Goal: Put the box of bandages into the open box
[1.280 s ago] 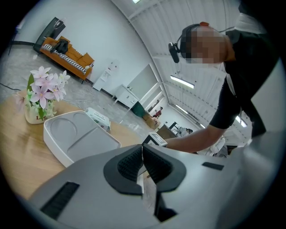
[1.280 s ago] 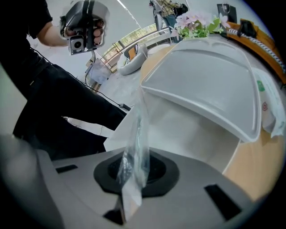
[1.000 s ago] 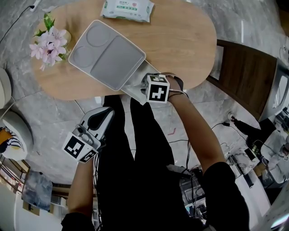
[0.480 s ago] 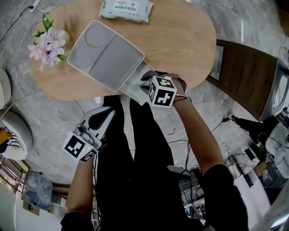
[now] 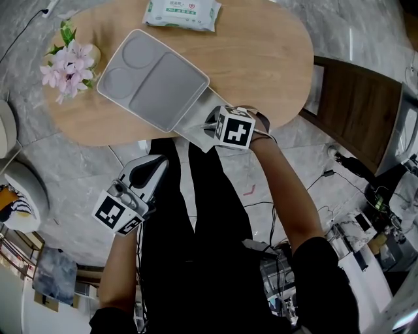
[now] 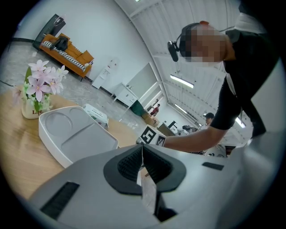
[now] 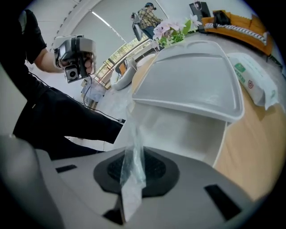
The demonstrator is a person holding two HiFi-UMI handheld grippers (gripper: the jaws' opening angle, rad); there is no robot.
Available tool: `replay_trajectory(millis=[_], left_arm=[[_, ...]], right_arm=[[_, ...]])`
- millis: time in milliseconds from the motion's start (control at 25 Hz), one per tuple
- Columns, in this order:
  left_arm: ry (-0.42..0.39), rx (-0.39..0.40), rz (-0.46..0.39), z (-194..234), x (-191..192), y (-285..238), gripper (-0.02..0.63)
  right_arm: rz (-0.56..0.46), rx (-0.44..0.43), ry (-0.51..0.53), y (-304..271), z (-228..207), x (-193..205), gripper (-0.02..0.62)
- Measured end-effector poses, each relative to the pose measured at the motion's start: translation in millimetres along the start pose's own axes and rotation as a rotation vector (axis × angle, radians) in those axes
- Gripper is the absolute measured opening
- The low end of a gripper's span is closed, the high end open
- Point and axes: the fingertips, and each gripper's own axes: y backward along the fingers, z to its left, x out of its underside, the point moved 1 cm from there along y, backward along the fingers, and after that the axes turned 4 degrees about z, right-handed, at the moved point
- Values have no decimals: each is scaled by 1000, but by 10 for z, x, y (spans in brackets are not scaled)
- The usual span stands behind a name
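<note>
A white plastic box (image 5: pixel 193 125) sits at the near edge of the wooden table, its moulded lid (image 5: pixel 153 78) swung open toward the far side. In the right gripper view the lid (image 7: pixel 196 76) stands over the box's white inside (image 7: pixel 178 129). My right gripper (image 5: pixel 211 124) is at the box's near end. Its jaws have just been closing and are shut on a strip of clear plastic film (image 7: pixel 132 152). A white-and-green pack (image 5: pixel 181 14) lies at the far edge, apart from both grippers. My left gripper (image 5: pixel 157 164) hangs below the table edge, shut and empty.
A small vase of pink flowers (image 5: pixel 68 62) stands at the table's left end. A dark brown chair (image 5: pixel 356 111) is at the right. Cables and clutter lie on the marble floor (image 5: pixel 339 222). The person's black-clad legs fill the space between the grippers.
The right gripper's marker cube has shifted and rolled a little over the box's near end. The left gripper has stayed where it was.
</note>
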Motion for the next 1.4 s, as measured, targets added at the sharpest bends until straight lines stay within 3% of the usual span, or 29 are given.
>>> replay_trajectory(millis=[440, 720, 840, 920, 1080, 1280, 1400], left_arm=[[1, 1, 4, 17, 12, -10, 18], [-4, 3, -1, 21, -10, -29, 18], [-5, 4, -1, 16, -2, -26, 18], [-7, 7, 1, 5, 9, -24, 18], [-6, 7, 8, 3, 53, -4, 18], [-4, 8, 9, -15, 67, 1, 18], [-3, 9, 8, -23, 65, -8, 18]], right_arm=[[-7, 182, 19, -4, -161, -6, 121], [-34, 377, 69, 140, -283, -23, 161], [-57, 421, 81, 155, -305, -43, 167], [-66, 409, 80, 148, -276, -50, 163], [-79, 359, 72, 165, -200, -69, 43], [-69, 187, 29, 155, -27, -22, 37], [-51, 172, 28, 100, -50, -5, 38]])
